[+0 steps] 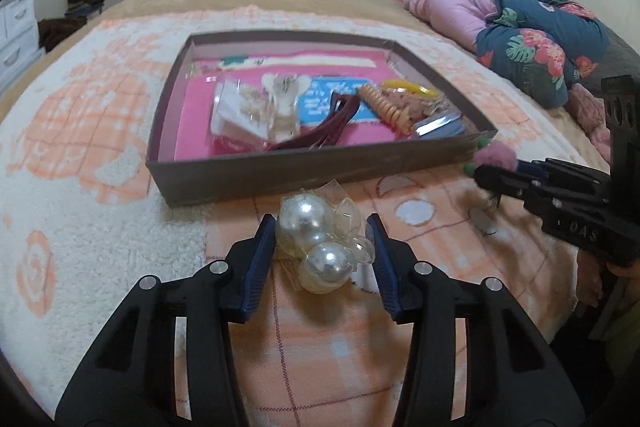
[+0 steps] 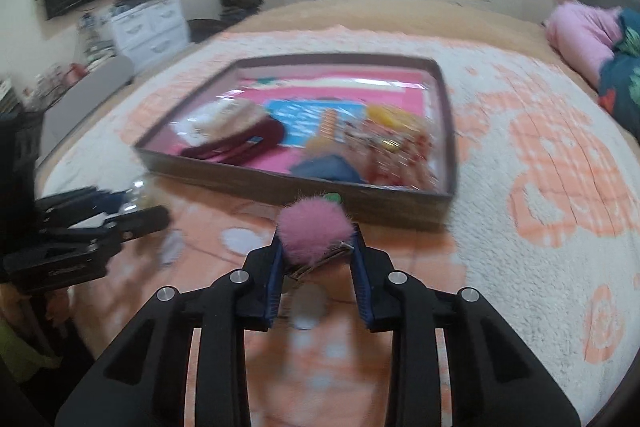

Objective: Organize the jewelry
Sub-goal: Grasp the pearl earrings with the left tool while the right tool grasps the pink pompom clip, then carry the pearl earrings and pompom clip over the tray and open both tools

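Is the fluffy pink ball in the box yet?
No, out. The pink ball sits between the right tongs, in front of the box wall.

A shallow box [image 1: 304, 179] sat on the blanket [image 1: 100, 227] at twelve o'clock, holding hair combs [image 1: 320, 131] at its centre and a spiral hair tie [image 1: 390, 107] toward two o'clock. The packet of pearl baubles [image 1: 320, 243] lay before its near wall; the pom-pom hair clip [image 2: 314, 233] lay toward three o'clock, bedding [image 1: 532, 35] beyond.
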### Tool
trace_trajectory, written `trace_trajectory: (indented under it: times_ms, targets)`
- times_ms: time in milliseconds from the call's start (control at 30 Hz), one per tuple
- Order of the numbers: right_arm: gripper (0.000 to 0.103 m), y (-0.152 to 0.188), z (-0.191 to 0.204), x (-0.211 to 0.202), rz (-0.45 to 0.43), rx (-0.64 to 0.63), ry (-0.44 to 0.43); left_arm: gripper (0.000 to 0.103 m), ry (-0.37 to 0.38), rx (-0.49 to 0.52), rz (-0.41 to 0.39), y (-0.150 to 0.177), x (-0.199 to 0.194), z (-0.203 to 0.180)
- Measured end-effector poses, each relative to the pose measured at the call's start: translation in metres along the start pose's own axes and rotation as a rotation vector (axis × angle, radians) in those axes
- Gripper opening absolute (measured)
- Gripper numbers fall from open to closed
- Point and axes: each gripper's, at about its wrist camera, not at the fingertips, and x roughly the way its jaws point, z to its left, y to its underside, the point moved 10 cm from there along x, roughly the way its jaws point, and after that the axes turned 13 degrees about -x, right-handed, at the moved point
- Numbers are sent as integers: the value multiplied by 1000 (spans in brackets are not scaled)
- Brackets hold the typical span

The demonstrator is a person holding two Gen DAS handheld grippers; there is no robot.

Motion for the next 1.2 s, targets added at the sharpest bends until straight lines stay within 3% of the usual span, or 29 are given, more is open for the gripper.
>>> trace_trajectory:
  times_ms: [433,1200]
  targets:
    - [29,-35,29,-24,-101,-63,-49,38,31,-37,-106,-47,-24,-2]
    - [29,-66,-67,-14,-105,35,115,38,82,-29,-98,-92,24,-37]
